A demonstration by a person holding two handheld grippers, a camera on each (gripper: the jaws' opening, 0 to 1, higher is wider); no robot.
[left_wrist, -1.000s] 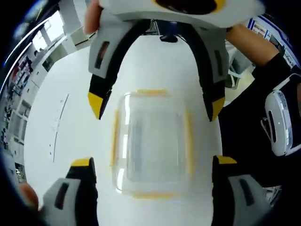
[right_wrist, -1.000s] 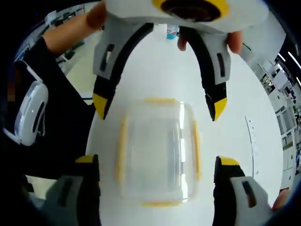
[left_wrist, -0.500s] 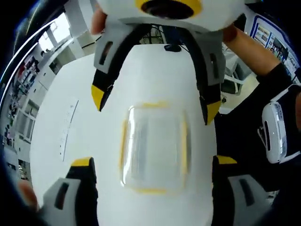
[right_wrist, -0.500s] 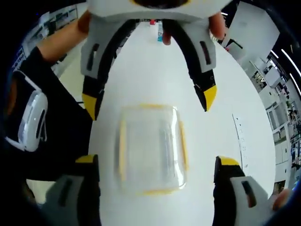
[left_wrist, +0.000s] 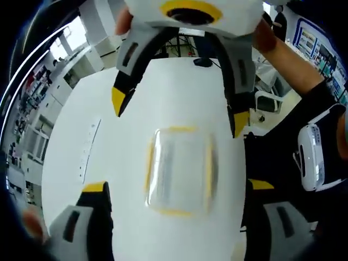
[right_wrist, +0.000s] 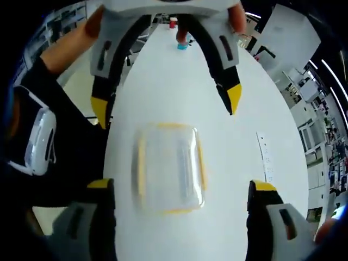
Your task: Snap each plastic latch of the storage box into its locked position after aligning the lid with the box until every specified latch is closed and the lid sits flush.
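Storage box (left_wrist: 179, 169) w/ clear lid sits flat on white worktop (left_wrist: 81, 130), between both grippers; yellow latches (right_wrist: 141, 169) lie along all four edges, too blurred to tell if snapped. Looks like approach step, nothing pressed yet. Next: bring one tip down onto a side latch, push inward. Left gripper (left_wrist: 176, 187) fingers spread wide, touching nothing; right gripper (right_wrist: 179, 187) same, holding nothing.
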